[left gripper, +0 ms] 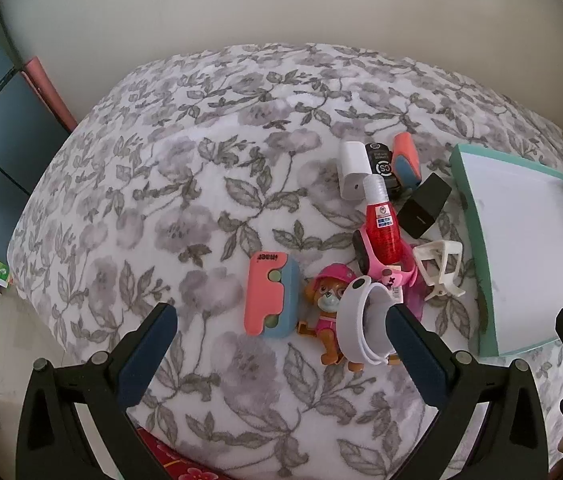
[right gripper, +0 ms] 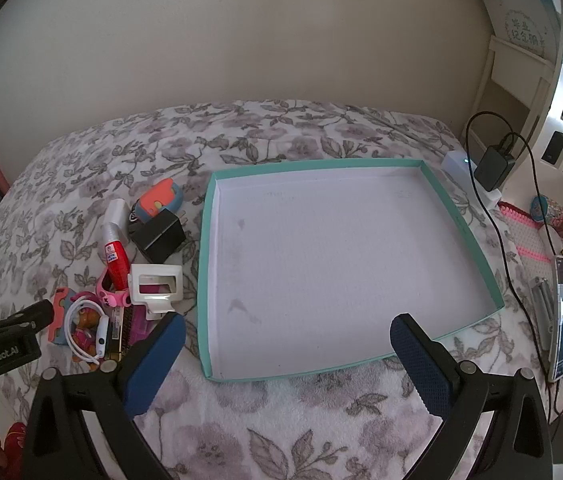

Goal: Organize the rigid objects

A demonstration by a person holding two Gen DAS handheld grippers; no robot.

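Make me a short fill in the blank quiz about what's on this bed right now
1. The teal tray holds ____ objects.
2. The red bottle has a ____ cap.
3. The toy dog wears a ____ hat.
4. Both the left hand-held gripper and the right hand-held gripper are ____.

Answers: no; clear; pink; open

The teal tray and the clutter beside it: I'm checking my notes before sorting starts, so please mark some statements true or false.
1. The teal tray holds nothing. True.
2. The left gripper is shut on the toy dog. False: its jaws stand open and grip nothing.
3. The red bottle lies on the pink watch. True.
4. The black charger sits inside the tray. False: it lies on the floral blanket, beside the tray.
5. The right gripper is open above the tray's near edge. True.
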